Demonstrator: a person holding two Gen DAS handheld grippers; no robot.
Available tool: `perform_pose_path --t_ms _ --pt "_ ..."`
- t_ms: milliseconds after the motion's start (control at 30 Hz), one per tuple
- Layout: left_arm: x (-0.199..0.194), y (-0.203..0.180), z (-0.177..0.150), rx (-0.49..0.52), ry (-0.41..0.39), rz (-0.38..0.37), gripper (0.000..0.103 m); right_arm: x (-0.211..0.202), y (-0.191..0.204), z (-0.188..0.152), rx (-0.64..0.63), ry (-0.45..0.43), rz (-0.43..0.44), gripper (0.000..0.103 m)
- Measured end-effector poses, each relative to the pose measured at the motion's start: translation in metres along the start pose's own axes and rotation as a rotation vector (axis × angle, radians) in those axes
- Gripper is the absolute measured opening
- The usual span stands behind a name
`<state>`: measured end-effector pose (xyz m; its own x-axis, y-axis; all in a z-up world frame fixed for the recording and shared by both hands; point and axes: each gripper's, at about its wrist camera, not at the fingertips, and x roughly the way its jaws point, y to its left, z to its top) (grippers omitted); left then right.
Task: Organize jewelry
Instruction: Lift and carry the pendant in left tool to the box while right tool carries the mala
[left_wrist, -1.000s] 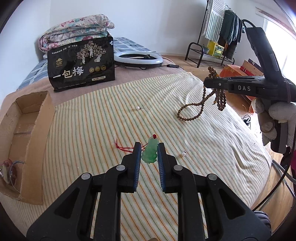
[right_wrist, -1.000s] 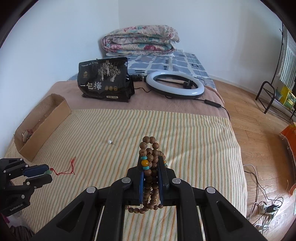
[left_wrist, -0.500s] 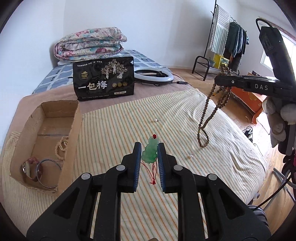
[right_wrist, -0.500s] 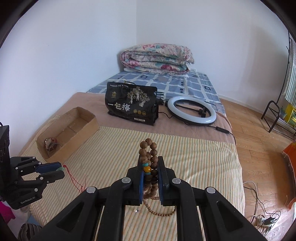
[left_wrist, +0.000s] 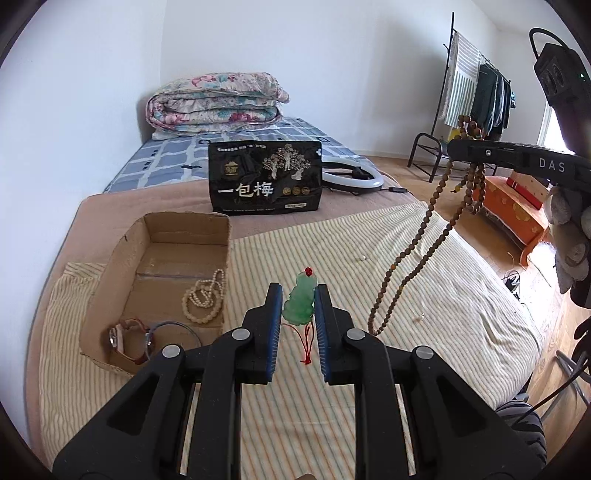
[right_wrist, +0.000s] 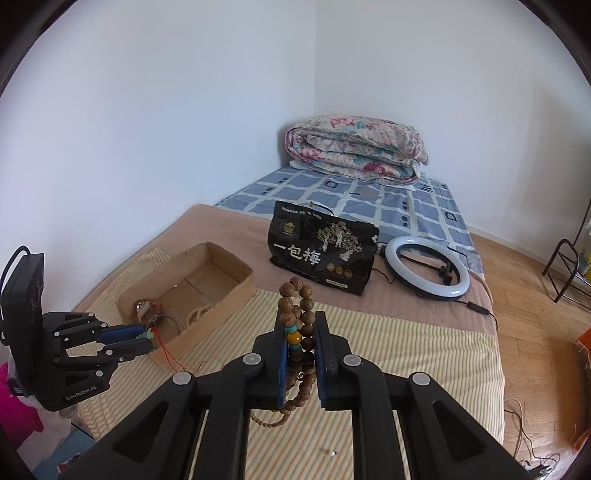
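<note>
My left gripper (left_wrist: 298, 301) is shut on a green jade pendant (left_wrist: 301, 302) with a red cord hanging below, held above the striped sheet right of the cardboard box (left_wrist: 118, 266). The box holds a pearl bracelet (left_wrist: 205, 299), a watch (left_wrist: 123, 338) and a bangle. My right gripper (right_wrist: 300, 332) is shut on a brown wooden bead necklace (right_wrist: 295, 317), lifted high; its long strand (left_wrist: 410, 254) dangles over the bed. The left gripper (right_wrist: 142, 341) shows in the right wrist view at the box's (right_wrist: 236, 291) near corner.
A black snack bag (left_wrist: 264, 182) and a white ring light (left_wrist: 352, 177) lie behind the box. A folded quilt (left_wrist: 214, 101) sits at the bed's head. Small loose beads (left_wrist: 364, 257) lie on the striped sheet. A clothes rack (left_wrist: 476, 96) stands at right.
Both grippers have risen and swung left toward the cardboard box, carrying the pendant and the necklace. The necklace's lower end has lifted off the sheet.
</note>
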<state>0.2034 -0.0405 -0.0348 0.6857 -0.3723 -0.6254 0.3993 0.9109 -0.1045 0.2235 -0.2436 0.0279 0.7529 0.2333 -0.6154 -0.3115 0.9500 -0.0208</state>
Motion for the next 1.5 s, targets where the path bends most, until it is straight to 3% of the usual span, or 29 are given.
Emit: perform_pose_path --t_ms 400,767,1033,1500 --pt "-0.021 0.073 0.009 -0.068 -0.033 0.089 0.016 0.014 0.066 0.05 -0.064 -0.051 0.084 0.01" --pt "-0.019 0.12 0.004 -0.117 -0.037 0.12 0.016 0.039 0.111 0.091 -0.084 -0.085 0.14 0.01" --pt "-0.013 0.135 0.001 -0.124 -0.031 0.127 0.016 0.069 0.138 0.107 -0.107 -0.088 0.149 0.01" --pt "0.009 0.15 -0.01 -0.148 -0.003 0.103 0.016 0.145 0.156 0.111 -0.096 -0.017 0.14 0.01"
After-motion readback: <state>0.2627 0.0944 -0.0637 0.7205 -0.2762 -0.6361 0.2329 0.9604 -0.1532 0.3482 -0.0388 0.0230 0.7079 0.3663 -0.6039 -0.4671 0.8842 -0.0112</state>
